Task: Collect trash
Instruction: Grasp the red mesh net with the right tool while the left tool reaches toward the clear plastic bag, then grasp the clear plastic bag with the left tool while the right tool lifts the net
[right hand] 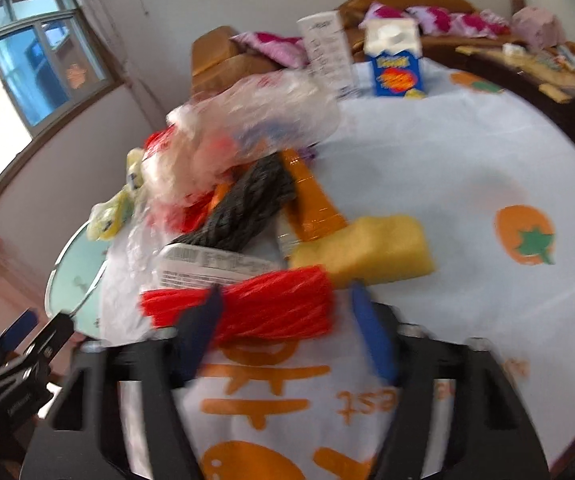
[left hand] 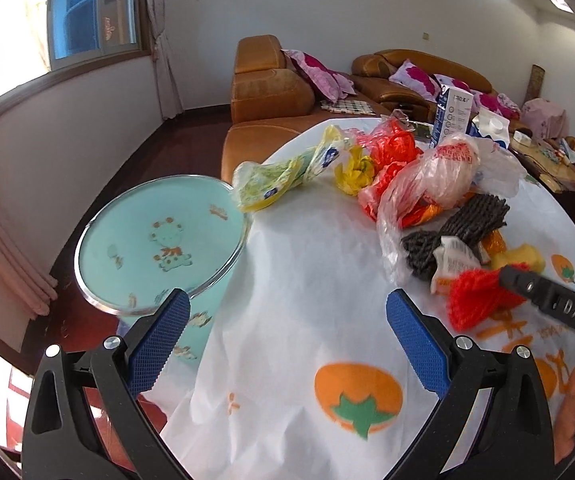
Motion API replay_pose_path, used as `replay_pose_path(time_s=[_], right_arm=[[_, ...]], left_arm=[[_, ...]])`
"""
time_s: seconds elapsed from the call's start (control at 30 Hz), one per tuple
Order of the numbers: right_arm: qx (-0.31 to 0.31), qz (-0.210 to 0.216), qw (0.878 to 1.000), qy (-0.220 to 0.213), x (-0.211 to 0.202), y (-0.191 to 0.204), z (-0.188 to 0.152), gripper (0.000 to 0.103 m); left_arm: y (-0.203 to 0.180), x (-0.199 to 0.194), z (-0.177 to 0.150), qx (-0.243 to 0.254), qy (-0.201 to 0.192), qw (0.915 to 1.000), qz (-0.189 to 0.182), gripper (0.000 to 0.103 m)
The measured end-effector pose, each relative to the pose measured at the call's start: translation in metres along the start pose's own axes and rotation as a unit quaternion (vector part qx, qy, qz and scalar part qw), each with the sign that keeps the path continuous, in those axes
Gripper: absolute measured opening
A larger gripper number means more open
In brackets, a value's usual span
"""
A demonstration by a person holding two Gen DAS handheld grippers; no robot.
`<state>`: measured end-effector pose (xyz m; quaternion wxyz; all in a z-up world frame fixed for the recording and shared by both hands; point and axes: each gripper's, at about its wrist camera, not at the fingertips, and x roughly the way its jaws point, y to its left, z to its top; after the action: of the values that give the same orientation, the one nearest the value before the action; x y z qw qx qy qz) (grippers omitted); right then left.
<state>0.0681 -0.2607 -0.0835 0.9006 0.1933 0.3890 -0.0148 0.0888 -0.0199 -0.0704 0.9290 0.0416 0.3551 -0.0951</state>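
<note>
Low, right gripper (right hand: 283, 312) straddling red netting (right hand: 247, 308)

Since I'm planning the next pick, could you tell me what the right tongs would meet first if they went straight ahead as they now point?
Most likely the red foam net: it lies directly ahead of the open right tongs, nearly between the fingers. The yellow sponge sits just behind it. The picture is blurred, so depth is approximate.

Left gripper (left hand: 287, 332): black arms behind blue ribbed pads (left hand: 159, 348); silver screws at the finger bases; right gripper (right hand: 287, 320) alike.
</note>
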Motion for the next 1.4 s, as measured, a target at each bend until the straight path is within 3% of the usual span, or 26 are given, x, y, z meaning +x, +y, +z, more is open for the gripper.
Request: replay_pose_path(time_s=[0.1,0.13,0.4,0.6,0.73,0.9,0.97,1.0,1.07,1.23,1.4], right_arm=[[-0.019,0.009,1.000,-0.004,-0.007,0.003,0.005,0.015],[-0.021,0.014,1.000,-0.005,-0.009,0.003,0.008,0.013],[-0.005,0.012,0.997,-0.076,-0.058,-0.020,0.039,0.010],[-0.002,-0.073,0.988,-0.134,-0.083,-0.051,0.061,0.010],[0.018,-0.093,0.986,-0.137,-0.082,-0.075,0.068,0.010],[0.026,-0.087,0.988,-0.129,-0.075,-0.081,0.066,0.010],[0.021,-0.088,0.987,-0.129,-0.075,-0.078,0.064,0.010],[0.020,-0.089,0.987,-0.131,-0.075,-0.075,0.064,0.010],[0.020,-0.088,0.987,-0.135,-0.077,-0.071,0.065,0.010],[0.014,-0.084,0.984,-0.160,-0.089,-0.057,0.069,0.010],[-0.006,-0.060,0.982,-0.179,-0.097,-0.024,0.076,0.010]], left_arm=[[-0.004,0.007,0.009,0.007,0.001,1.0000,0.001,0.096],[-0.006,0.010,0.013,0.009,0.001,1.0000,0.001,0.096],[-0.030,0.013,0.048,0.024,-0.020,0.9990,-0.032,0.096],[-0.067,0.024,0.074,0.059,-0.042,0.9956,-0.060,0.096],[-0.094,0.039,0.086,0.075,-0.042,0.9932,-0.078,0.096],[-0.114,0.056,0.089,0.088,-0.023,0.9916,-0.092,0.072],[-0.114,0.060,0.087,0.081,-0.017,0.9907,-0.108,0.048],[-0.113,0.061,0.086,0.079,-0.014,0.9898,-0.118,0.045],[-0.110,0.058,0.085,0.076,-0.019,0.9892,-0.124,0.040],[-0.085,0.027,0.088,0.046,-0.046,0.9874,-0.144,0.039],[-0.045,-0.011,0.089,0.015,-0.086,0.9877,-0.130,0.039]])
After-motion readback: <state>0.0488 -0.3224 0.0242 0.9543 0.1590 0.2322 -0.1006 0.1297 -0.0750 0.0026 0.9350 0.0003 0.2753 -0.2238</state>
